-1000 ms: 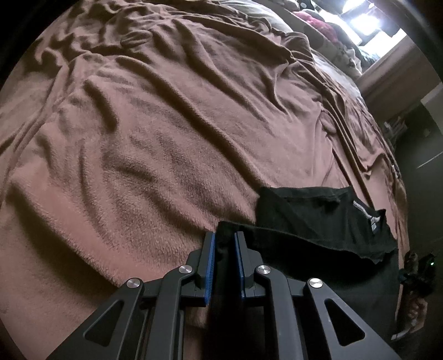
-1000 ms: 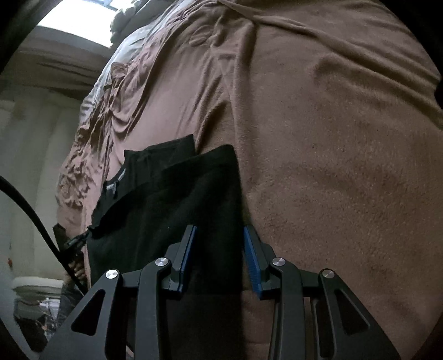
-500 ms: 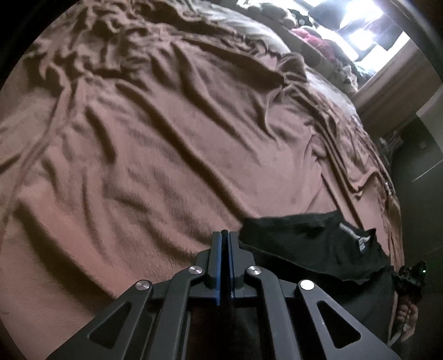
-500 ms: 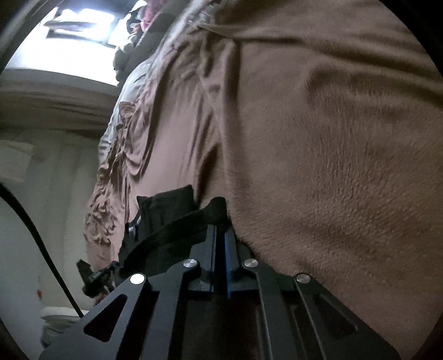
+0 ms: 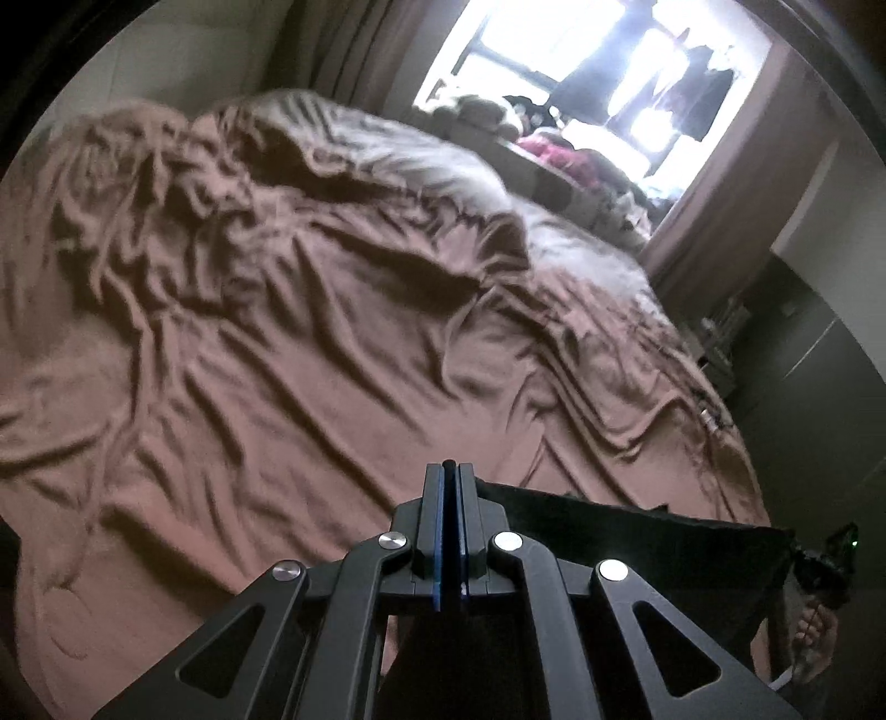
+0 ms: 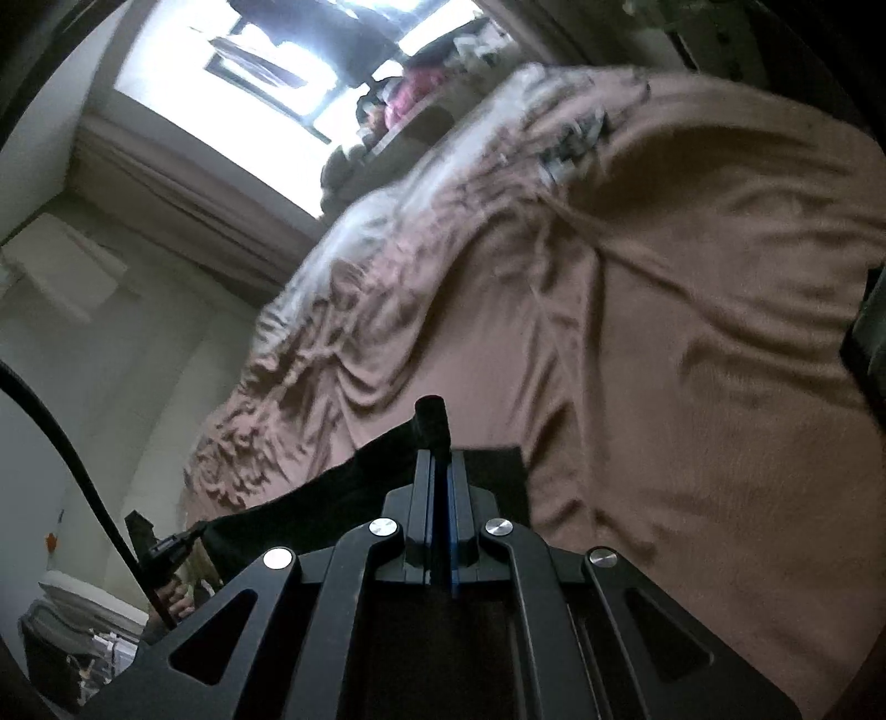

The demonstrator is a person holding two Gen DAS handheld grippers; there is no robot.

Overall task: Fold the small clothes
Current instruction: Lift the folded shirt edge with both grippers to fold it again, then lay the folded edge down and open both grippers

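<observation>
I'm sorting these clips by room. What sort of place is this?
Most likely a bedroom: a wide bed under a rumpled brown fleece blanket, a bright window with long brown curtains beyond it.

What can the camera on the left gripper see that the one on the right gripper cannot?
Only the left view shows the left gripper shut on the black garment, the cloth stretching rightward to the person's other hand. Only the right view shows the right gripper pinching a bunched corner of it, plus a black cable. Both show the brown blanket and the bright window.
</observation>
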